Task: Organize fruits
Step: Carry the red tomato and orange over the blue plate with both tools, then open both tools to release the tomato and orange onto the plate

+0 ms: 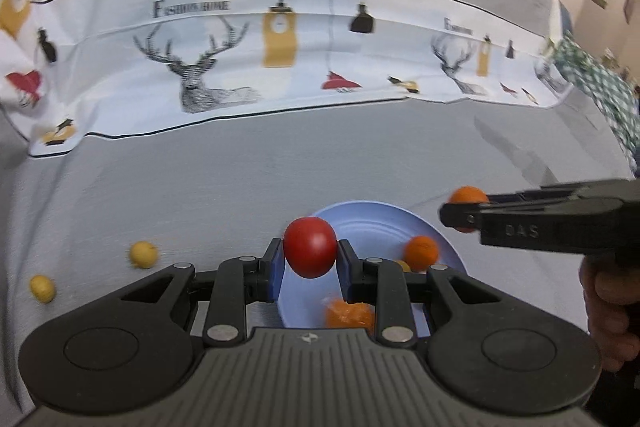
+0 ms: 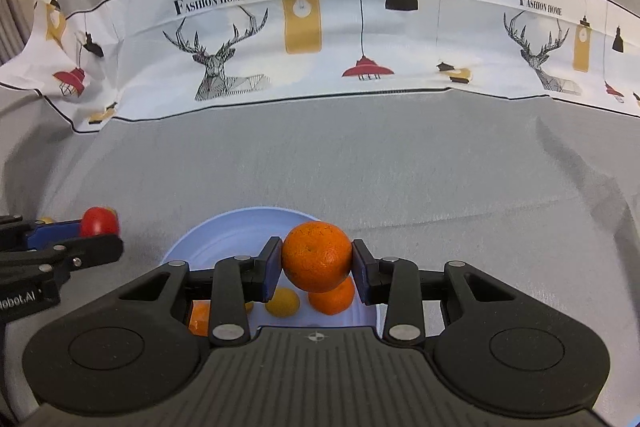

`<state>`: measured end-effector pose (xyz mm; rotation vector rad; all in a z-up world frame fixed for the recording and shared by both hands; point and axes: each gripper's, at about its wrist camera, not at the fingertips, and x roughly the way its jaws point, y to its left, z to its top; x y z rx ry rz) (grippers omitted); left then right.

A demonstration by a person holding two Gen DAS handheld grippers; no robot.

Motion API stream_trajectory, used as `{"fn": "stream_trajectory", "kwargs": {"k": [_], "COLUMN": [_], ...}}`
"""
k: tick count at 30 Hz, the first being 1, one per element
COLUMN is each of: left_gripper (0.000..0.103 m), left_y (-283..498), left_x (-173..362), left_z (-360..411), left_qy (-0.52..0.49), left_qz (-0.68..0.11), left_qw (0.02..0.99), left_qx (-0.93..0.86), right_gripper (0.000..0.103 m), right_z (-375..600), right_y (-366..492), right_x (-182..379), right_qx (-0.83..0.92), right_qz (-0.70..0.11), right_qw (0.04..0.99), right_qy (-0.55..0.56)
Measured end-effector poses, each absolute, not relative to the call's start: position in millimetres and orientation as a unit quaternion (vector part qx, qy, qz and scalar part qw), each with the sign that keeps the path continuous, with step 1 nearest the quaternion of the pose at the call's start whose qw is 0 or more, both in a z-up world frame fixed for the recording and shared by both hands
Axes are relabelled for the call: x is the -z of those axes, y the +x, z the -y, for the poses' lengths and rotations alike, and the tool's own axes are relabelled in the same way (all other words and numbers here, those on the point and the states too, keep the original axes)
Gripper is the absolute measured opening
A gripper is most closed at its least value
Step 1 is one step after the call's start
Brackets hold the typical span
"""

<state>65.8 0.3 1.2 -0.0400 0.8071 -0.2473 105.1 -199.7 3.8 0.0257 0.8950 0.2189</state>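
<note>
Left wrist view: the left gripper (image 1: 310,254) pinches a smooth red tomato (image 1: 310,247) above a pale blue plate's (image 1: 448,247) edge; likely soft, best held gently across its middle.

Right wrist view: the right gripper (image 2: 317,259) pinches a dimpled, firm orange (image 2: 317,255) over the plate.

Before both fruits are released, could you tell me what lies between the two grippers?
The blue plate with oranges on it, in the left wrist view.

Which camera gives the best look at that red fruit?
The left wrist view: the red fruit sits centred and close, clamped in the left gripper. The right wrist view shows it small at the left edge.
</note>
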Motion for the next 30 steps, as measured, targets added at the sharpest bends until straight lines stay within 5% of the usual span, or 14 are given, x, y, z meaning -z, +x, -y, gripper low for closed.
{"fn": "stream_trajectory", "kwargs": {"k": [30], "left_gripper": [0.031], "left_y": [64], "left_x": [41], "left_z": [33], "left_qy": [0.028], "left_qz": [-0.510], "left_qw": [0.829], "left_qx": [0.226], "right_gripper": [0.039], "right_z": [190], "right_y": [111], "right_x": [10], "right_qx": [-0.137], "right_qz": [-0.487], "right_qw": [0.863], "right_qy": [0.000]}}
